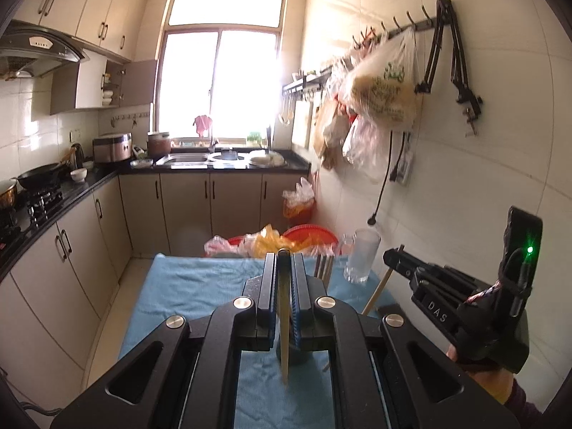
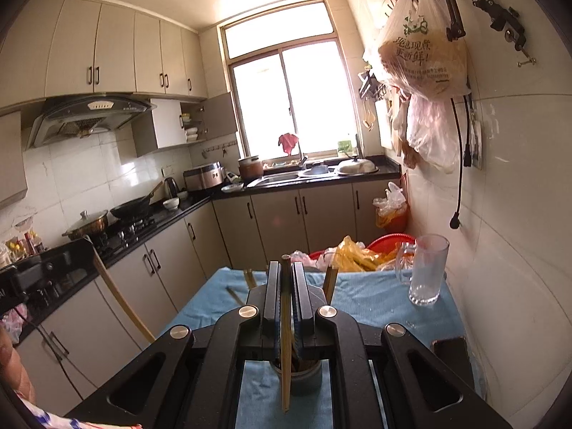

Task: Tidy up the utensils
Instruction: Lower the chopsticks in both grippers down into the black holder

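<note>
My left gripper (image 1: 284, 255) is shut on a wooden chopstick (image 1: 284, 321) that hangs down between the jaws over a dark utensil holder (image 1: 293, 355) on the blue cloth. My right gripper (image 2: 285, 266) is shut on another wooden chopstick (image 2: 286, 339), held upright over the round utensil holder (image 2: 296, 375), which has several chopsticks in it. More chopsticks (image 2: 330, 282) stick up beyond the jaws. The right gripper also shows in the left wrist view (image 1: 393, 255), its chopstick (image 1: 377, 291) slanting down. The left gripper's chopstick shows at left in the right wrist view (image 2: 118, 296).
A glass mug (image 2: 427, 271) stands at the far right of the blue-clothed table (image 2: 375, 296), near the tiled wall. Plastic bags and a red basin (image 2: 389, 241) lie past the table. Bags hang on the right wall (image 2: 422, 57). Counter and stove run along the left.
</note>
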Demonstrator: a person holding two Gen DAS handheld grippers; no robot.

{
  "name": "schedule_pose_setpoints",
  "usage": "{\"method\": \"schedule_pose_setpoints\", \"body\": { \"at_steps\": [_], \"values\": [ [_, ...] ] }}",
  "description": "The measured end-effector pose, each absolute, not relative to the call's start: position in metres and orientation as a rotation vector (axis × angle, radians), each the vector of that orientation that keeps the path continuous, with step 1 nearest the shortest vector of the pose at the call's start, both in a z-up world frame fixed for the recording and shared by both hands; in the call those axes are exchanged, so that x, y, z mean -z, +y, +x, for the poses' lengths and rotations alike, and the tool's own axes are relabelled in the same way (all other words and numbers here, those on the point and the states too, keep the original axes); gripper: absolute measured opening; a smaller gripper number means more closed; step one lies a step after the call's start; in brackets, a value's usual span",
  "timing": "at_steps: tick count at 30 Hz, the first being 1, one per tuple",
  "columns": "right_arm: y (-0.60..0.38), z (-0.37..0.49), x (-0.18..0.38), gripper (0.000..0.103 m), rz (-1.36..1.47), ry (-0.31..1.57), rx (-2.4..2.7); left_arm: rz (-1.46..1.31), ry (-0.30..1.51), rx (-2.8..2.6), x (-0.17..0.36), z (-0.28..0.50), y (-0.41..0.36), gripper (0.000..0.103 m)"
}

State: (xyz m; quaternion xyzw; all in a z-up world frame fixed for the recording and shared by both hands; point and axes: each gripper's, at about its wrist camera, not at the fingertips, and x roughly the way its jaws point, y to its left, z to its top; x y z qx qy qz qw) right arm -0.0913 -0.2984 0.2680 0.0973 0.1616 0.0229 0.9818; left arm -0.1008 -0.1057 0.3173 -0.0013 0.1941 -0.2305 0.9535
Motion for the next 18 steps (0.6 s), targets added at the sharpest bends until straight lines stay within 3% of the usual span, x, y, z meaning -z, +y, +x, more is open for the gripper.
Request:
{"method": "schedule_pose_setpoints", "body": {
  "at_steps": [18],
  "values": [
    [-0.318,-0.04,-0.269,0.006,0.236,0.288,0.001,-0.074,0.351,0.481,-0.309,-0.028,-0.148,0.007]
  ]
}}
